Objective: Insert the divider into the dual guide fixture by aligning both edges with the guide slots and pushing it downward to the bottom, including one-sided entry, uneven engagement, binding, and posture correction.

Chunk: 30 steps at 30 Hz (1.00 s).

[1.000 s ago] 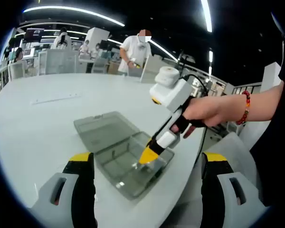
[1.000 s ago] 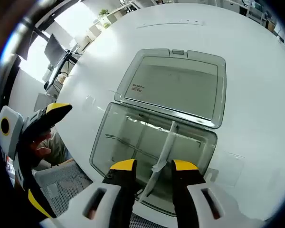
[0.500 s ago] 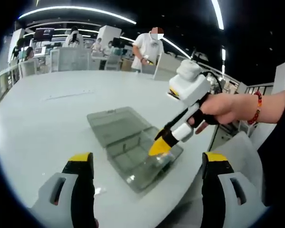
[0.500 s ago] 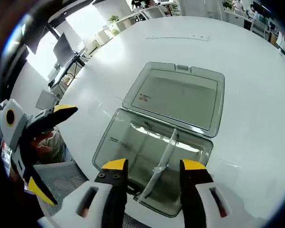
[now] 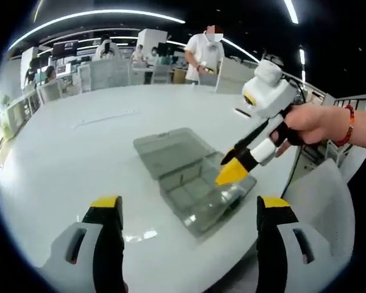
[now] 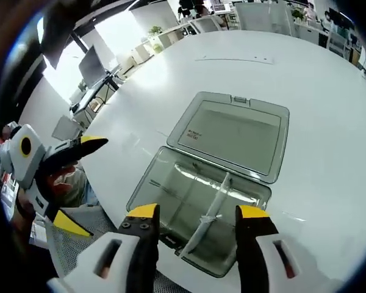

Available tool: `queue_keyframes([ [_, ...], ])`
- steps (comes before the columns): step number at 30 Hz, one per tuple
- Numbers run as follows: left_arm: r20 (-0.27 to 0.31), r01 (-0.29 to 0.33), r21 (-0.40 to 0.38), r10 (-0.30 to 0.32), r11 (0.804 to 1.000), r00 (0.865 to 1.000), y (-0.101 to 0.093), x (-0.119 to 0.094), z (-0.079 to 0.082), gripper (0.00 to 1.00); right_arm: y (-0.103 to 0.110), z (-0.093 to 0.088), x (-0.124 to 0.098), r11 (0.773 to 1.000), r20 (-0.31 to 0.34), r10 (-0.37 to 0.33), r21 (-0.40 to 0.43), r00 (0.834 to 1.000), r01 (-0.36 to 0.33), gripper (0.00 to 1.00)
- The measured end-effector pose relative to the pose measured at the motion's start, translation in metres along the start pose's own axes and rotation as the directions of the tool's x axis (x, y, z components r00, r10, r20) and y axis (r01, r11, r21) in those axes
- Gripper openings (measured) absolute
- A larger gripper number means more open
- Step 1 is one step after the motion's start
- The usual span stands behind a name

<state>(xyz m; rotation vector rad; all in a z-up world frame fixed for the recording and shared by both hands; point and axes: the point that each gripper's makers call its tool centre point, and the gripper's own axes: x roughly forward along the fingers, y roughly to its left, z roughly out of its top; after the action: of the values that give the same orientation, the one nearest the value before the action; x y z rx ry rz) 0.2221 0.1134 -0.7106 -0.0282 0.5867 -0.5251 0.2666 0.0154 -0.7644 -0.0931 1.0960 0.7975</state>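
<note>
- Broadly, a large white worktop (image 6: 329,122) is seen, curved at its near edge, with wide bare surface on every side of the fixture except the near one.
- Behind it an open-plan room is visible in the left gripper view, with ceiling strip lights (image 5: 97,15), desks, and a person in a white shirt (image 5: 204,52) standing at the far side.
- A translucent grey box, the dual guide fixture (image 6: 198,204), is set close to the near edge of the worktop; its hinged lid (image 6: 235,134) lies flat and open behind it, towards the middle of the worktop.
- The same fixture (image 5: 201,192) is seen in the left gripper view.
- The divider (image 6: 212,210), a pale thin strip, is seen standing across the inside of the fixture, running from the hinge side towards the near wall; how far down it is seated cannot be told.
- The right gripper (image 6: 195,217) is held above the near side of the fixture with its jaws parted, released around nothing; the divider is seen between them but is not touched.
- The left gripper (image 5: 189,204) is held back from the fixture, jaws wide apart and grasping nothing.
- A hand (image 5: 314,122) with a red bead bracelet is seen holding the right gripper (image 5: 235,168).
</note>
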Motion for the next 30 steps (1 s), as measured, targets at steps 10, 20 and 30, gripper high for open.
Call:
queue_keyframes([
  [10,0.000,-0.023,0.023,0.023,0.999,1.000,0.002,-0.004,0.004,0.90,0.004,0.007,-0.014,0.999,0.090,-0.003,-0.036,0.996,0.006,0.56],
  [20,-0.004,-0.079,0.023,0.079,0.997,0.997,0.008,-0.003,0.003,0.95,0.014,0.014,-0.029,0.993,0.191,0.061,-0.109,0.980,-0.041,0.65],
  [30,-0.041,-0.126,0.021,0.127,0.992,0.991,0.012,0.000,-0.007,0.98,0.015,0.006,-0.045,0.988,0.254,0.066,-0.152,0.965,-0.028,0.75],
])
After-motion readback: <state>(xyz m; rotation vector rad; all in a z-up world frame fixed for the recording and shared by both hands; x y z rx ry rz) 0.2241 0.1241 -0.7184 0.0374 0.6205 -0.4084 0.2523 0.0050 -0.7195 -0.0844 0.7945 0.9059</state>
